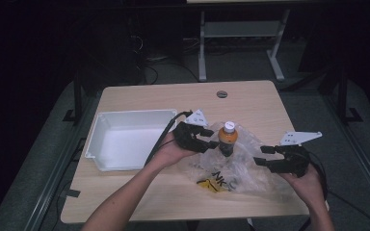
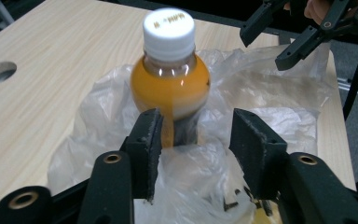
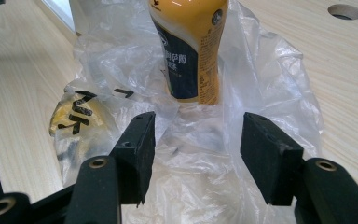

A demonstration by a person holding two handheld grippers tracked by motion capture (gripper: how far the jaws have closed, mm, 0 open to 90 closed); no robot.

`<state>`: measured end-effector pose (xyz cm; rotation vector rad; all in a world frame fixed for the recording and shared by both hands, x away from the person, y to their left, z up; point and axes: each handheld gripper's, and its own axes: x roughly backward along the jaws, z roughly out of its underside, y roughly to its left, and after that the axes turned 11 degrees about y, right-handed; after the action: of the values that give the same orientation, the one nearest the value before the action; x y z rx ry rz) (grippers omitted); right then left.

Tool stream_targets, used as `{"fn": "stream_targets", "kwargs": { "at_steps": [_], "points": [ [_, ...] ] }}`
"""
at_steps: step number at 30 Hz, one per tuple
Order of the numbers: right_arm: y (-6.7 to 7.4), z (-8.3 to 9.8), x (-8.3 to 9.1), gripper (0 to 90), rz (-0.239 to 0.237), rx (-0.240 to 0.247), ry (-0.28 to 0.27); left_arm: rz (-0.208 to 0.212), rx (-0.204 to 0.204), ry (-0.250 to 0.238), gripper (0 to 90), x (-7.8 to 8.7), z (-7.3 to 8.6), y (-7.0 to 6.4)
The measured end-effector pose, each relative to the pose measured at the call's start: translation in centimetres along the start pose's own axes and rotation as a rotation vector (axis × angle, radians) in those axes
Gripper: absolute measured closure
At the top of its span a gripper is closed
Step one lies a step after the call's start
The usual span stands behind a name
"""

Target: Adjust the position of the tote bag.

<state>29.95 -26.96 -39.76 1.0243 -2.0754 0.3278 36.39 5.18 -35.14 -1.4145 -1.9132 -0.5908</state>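
Note:
A small bottle (image 1: 228, 138) of orange drink with a white cap stands upright on a crumpled clear plastic bag (image 1: 250, 168) at the table's middle. My left gripper (image 1: 211, 138) is open just left of the bottle. In the left gripper view the bottle (image 2: 170, 88) rises beyond the gripper (image 2: 196, 119), whose jaws stand apart over loose plastic (image 2: 261, 93) without pressing it. My right gripper (image 1: 260, 155) is open at the bag's right side. In the right gripper view its jaws (image 3: 198, 121) straddle bag film (image 3: 270, 70) before the bottle's label (image 3: 191, 51).
An empty white tray (image 1: 92, 144) sits at the table's left. A round cable hole (image 1: 221, 94) is near the far edge. The bag's near corner bears black lettering and a yellow patch (image 1: 209, 183). Bare wooden tabletop (image 1: 250, 101) lies behind the bottle.

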Motion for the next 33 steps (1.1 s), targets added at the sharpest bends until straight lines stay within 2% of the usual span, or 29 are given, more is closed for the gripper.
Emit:
{"fn": "stream_targets", "kwargs": {
  "at_steps": [4,8,15,18,23,27,33],
  "points": [
    [-0.1,0.1,0.1,43.2,-0.001,0.0,-0.004,0.034,-0.01,-0.016,47.7,0.1,-1.0,0.6],
    [-0.2,0.2,0.2,42.7,-0.002,-0.001,-0.01,0.068,-0.027,-0.008,45.0,0.0,-1.8,1.3],
    [-0.4,0.2,0.2,41.9,-0.002,0.002,-0.018,0.093,-0.067,-0.001,41.7,-0.4,-3.2,1.9],
    [-0.4,0.2,0.2,41.6,-0.002,0.002,-0.018,0.096,-0.083,0.017,41.2,-0.7,-3.8,2.1],
    [-0.5,0.2,0.3,41.5,-0.001,0.005,-0.023,0.079,-0.084,0.043,40.1,-1.2,-4.7,2.6],
    [-0.6,0.3,0.3,41.5,-0.003,0.0,-0.024,0.099,-0.079,0.06,39.8,-1.8,-5.0,3.1],
    [-0.6,0.2,0.3,41.4,-0.001,0.004,-0.021,0.126,-0.097,0.09,42.2,-2.5,-5.4,3.3]
  ]
}}
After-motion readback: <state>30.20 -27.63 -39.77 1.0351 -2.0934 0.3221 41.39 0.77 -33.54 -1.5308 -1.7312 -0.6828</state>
